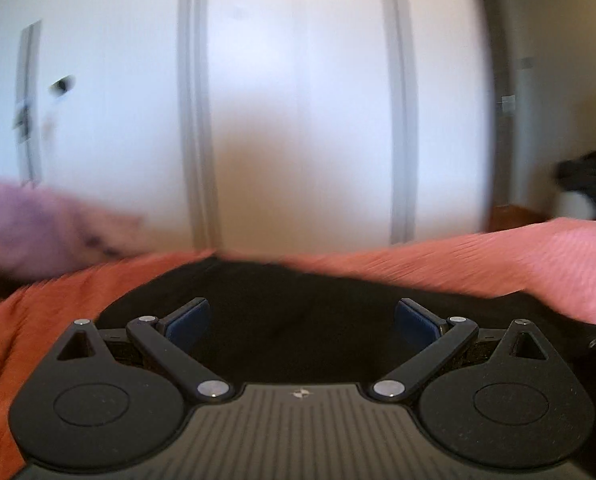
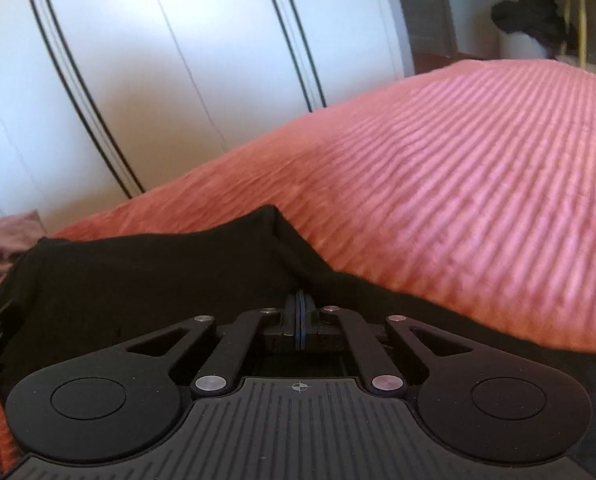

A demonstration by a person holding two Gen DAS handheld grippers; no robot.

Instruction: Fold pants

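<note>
Bed (image 2: 458, 168), coral ribbed cover, white wardrobe (image 2: 177, 60) behind. Black pants (image 2: 157, 272) lie on bed before you, corner raised, fold looks partly made; more folding left. Your right gripper (image 2: 300, 320) points downward, fingers closed, seemingly pinching pants fabric. Your left gripper (image 1: 302, 320) nearly level above pants, fingers wide apart, holding nothing.

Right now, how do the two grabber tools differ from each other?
The left gripper has its blue pads spread wide apart with nothing between them, while the right gripper has its pads pressed together. The left one hovers over the black pants; the right one's tips sit at a raised fold of the pants, though whether cloth is pinched is hard to tell. Both are the same black design, above the same pink bedspread.
</note>
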